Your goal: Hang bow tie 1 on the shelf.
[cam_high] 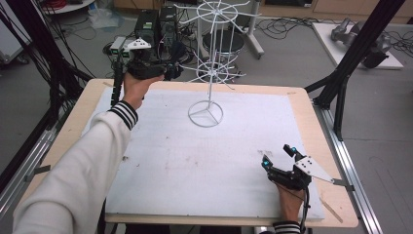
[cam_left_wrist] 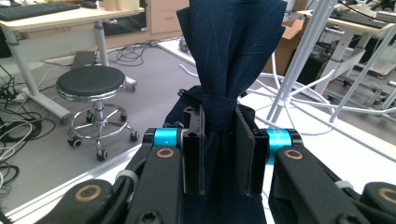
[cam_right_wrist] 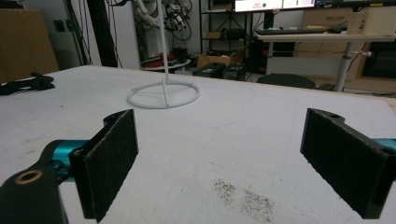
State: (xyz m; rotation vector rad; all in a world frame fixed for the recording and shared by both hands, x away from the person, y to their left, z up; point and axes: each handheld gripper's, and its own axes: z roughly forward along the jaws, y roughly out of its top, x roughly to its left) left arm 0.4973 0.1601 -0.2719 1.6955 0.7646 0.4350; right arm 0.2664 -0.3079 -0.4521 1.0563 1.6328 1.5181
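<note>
The dark blue cloth (cam_left_wrist: 233,51) is held up off the table (cam_high: 73,122) beside the white wire rack (cam_high: 210,68), bunched and pinched between the left gripper's (cam_high: 168,68) jaws. The person's left arm, in a white sleeve (cam_high: 78,170), stretches forward and raised toward the rack. The right gripper (cam_high: 280,156) rests low at the near right corner, its jaws spread wide with nothing between them.

Your high view looks forward and down on the counter (cam_high: 292,126) from above your side. Your left tool (cam_left_wrist: 219,154) camera sits close, facing the white wire rack (cam_left_wrist: 303,60). Your right tool (cam_right_wrist: 219,168) camera skims low over the counter toward that rack's ring base, which the high view shares.
</note>
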